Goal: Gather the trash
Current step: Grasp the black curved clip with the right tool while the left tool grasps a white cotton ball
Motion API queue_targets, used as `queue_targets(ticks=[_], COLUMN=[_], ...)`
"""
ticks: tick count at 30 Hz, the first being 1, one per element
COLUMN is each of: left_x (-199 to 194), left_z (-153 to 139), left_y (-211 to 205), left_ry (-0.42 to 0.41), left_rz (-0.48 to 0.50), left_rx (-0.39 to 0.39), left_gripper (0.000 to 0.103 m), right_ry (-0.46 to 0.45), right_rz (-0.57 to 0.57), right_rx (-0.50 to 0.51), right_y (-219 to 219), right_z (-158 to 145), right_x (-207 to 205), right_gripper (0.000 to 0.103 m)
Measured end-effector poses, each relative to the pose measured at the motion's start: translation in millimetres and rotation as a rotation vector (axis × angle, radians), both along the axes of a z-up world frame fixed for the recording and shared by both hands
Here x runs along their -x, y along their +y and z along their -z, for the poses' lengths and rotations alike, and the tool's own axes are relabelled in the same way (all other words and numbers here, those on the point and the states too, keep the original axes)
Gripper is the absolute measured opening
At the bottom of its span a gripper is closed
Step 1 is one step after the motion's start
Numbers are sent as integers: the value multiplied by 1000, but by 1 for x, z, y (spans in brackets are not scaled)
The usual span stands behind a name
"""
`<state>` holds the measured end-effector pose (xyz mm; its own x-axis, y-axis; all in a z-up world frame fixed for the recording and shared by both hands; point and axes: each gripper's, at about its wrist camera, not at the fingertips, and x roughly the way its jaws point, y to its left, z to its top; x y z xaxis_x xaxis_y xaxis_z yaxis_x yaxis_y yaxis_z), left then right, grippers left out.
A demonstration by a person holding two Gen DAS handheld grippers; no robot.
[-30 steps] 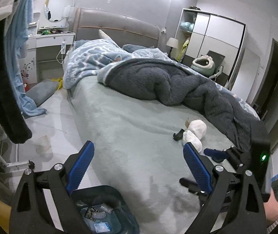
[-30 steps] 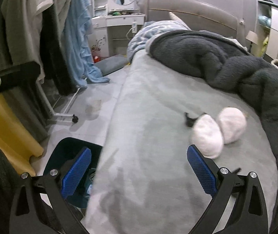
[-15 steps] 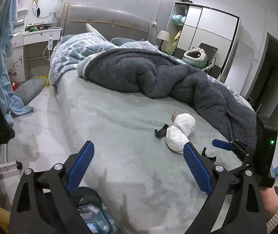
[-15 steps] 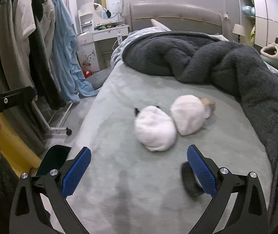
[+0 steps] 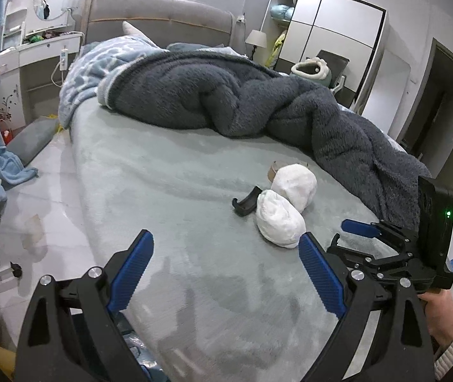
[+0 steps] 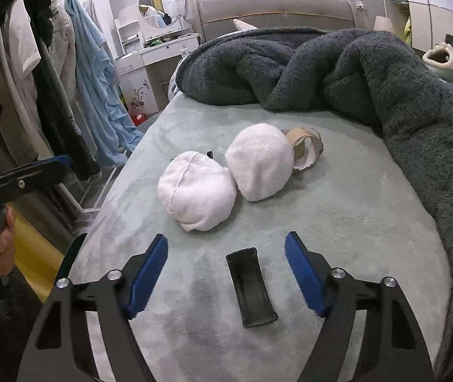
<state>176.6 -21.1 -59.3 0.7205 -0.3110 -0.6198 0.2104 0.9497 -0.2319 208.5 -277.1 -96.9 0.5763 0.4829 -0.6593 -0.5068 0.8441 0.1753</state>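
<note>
The right gripper (image 6: 226, 269) was wide open and held nothing. A black curved plastic piece (image 6: 252, 288) lay on the grey-green bed cover (image 6: 353, 222) between its two blue fingers, apart from both of them. Just ahead of the fingers sat two white balled-up cloths (image 6: 196, 189), touching each other. Behind the right one lay a brown cardboard roll core (image 6: 306, 148). A dark fluffy blanket (image 6: 385, 79) was heaped further ahead and to the right.

The left gripper (image 5: 226, 262) was also spread wide and empty, above the bed edge. Ahead of it and to the right lay another black curved piece (image 5: 247, 203), touching the nearer white cloth (image 5: 279, 219).
</note>
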Motion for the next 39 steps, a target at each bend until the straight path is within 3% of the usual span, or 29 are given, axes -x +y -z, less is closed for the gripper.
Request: queue_targets(ticks=[1, 5, 12, 17, 29, 34, 39], left_x=[-2, -9, -24, -29, -49, -57, -56], left_z=[1, 9, 16, 23, 48, 57, 55], left_y=[-2, -13, -34, -54, -80, -81, -87], left_ry=[1, -5, -3, -4, 61, 98, 89], left_rz=[6, 28, 76, 107, 94, 72, 65], left_rx=[-6, -35, 8, 27, 67, 104, 68], left_gripper=[94, 94, 89, 88, 74, 59, 43], right_ry=[6, 22, 40, 59, 41, 33, 30], right_rz=[-3, -24, -43, -47, -32, -34, -25], right_rx=[-5, -1, -10, 4, -31, -42, -58], right_y=[0, 0, -2, -7, -33, -42, -51], right_z=[2, 9, 10, 18, 6, 2, -2], right_x=[-1, -4, -4, -4, 8, 14, 19], right_gripper=[66, 58, 44, 25, 23, 23, 22])
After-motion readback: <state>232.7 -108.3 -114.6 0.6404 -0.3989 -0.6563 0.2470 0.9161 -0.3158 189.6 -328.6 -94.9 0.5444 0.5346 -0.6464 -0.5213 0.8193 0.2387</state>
